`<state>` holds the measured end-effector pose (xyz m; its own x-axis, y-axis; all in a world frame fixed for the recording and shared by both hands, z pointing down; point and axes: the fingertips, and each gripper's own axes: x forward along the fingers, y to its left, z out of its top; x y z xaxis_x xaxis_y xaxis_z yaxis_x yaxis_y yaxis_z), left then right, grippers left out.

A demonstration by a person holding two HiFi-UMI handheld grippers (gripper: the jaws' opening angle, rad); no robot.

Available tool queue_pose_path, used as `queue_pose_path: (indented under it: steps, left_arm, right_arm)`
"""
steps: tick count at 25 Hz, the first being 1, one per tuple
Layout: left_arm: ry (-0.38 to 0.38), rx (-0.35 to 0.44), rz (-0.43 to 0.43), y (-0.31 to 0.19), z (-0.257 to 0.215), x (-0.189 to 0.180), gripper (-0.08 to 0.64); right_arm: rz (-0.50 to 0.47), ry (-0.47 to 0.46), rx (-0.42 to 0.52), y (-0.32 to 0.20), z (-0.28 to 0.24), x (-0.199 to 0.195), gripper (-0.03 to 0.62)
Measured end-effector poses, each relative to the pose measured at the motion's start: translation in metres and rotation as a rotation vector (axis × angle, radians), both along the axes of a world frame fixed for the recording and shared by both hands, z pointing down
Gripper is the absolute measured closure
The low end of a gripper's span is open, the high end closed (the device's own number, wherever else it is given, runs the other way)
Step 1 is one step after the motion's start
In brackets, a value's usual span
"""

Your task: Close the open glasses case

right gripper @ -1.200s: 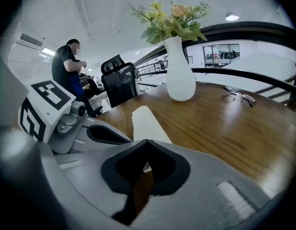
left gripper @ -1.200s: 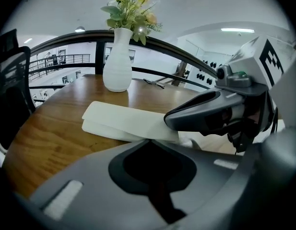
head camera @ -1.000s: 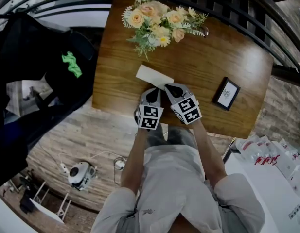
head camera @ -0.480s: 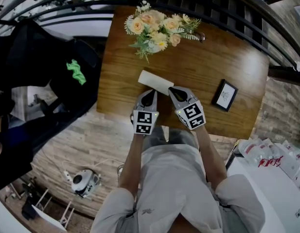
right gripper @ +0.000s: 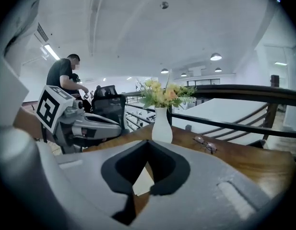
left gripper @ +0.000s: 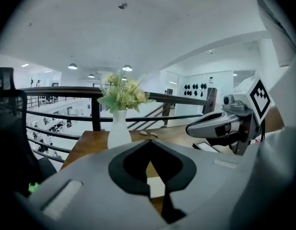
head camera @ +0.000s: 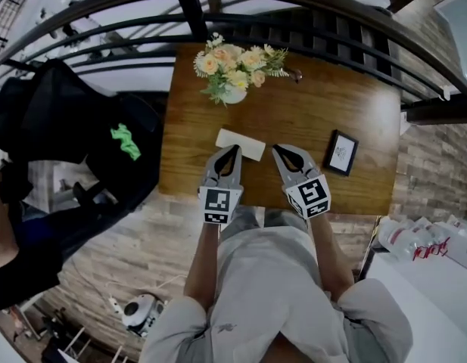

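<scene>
The white glasses case [head camera: 240,144] lies flat on the wooden table [head camera: 309,116], and I cannot tell whether its lid is down. My left gripper [head camera: 233,150] is shut and empty, its tip at the case's near edge. Just right of the case, my right gripper [head camera: 278,150] is also shut and empty, pointing slightly inward. In the left gripper view a pale strip of the case [left gripper: 158,186] shows through the hollow of the shut jaws. The right gripper view shows the case [right gripper: 140,181] the same way.
A white vase of flowers [head camera: 231,68] stands at the table's far edge, with a pair of glasses [head camera: 294,74] to its right. A small black picture frame [head camera: 340,152] lies right of my right gripper. A dark railing [head camera: 294,21] curves behind the table; a black chair [head camera: 74,127] stands left.
Both grippers have drawn back from on top of the case towards the person and spread apart. The head camera has pulled back, so the table looks smaller.
</scene>
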<state>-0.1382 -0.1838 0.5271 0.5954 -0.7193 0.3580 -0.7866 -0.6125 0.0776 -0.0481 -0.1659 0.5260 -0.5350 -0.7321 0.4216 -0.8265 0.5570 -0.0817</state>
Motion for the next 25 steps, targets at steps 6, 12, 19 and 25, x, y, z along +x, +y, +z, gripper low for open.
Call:
queue_pose_path:
  steps: [6, 12, 19, 25]
  left_arm:
    - [0.023, 0.069, 0.061, 0.009, -0.037, 0.005, 0.541]
    - [0.038, 0.102, 0.09, 0.016, -0.054, 0.007, 0.541]
    - [0.058, 0.124, 0.113, 0.015, -0.063, 0.01, 0.541]
    - [0.072, 0.138, 0.124, 0.01, -0.067, 0.012, 0.541]
  right_arm:
    - [0.058, -0.018, 0.066, 0.012, -0.036, 0.008, 0.591]
    - [0.079, -0.016, 0.1, 0.02, -0.054, 0.009, 0.591]
    - [0.098, -0.015, 0.123, 0.018, -0.063, 0.008, 0.591]
    - [0.127, -0.02, 0.145, 0.015, -0.071, 0.011, 0.591]
